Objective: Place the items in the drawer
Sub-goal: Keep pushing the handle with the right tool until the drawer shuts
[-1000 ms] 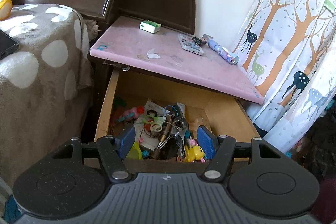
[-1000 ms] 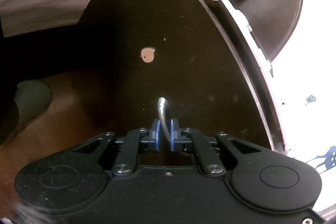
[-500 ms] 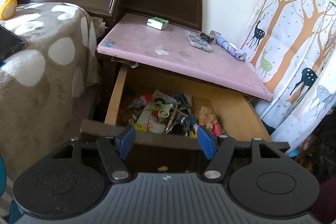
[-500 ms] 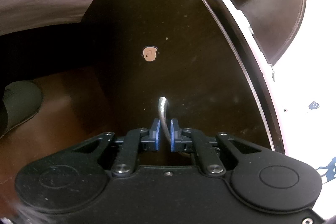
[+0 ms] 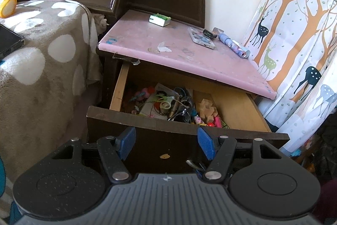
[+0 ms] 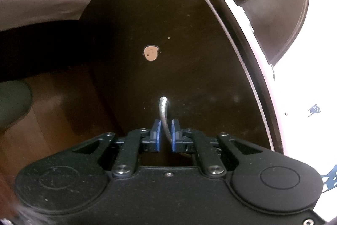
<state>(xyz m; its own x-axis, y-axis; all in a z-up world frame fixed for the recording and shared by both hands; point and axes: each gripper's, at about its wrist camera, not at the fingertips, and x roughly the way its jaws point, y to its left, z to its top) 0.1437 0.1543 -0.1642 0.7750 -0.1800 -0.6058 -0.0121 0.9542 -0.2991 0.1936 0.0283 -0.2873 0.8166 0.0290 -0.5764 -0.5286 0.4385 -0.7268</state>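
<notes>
Drawn further out since the earlier frames: dark-fronted wooden drawer [image 5: 181,117], centre of the left view, its cluttered interior now wider in view, so likely ready for loading. Right tool [image 6: 165,136]: narrow, clamped on the curved metal drawer handle [image 6: 163,111] at lower centre. Left tool [image 5: 166,141]: wide, empty, hovering before the drawer front. Candidate items: small green-and-white box [image 5: 159,19] and patterned phone [image 5: 201,37], both on the pink bedside surface [image 5: 147,41], upper centre.
</notes>
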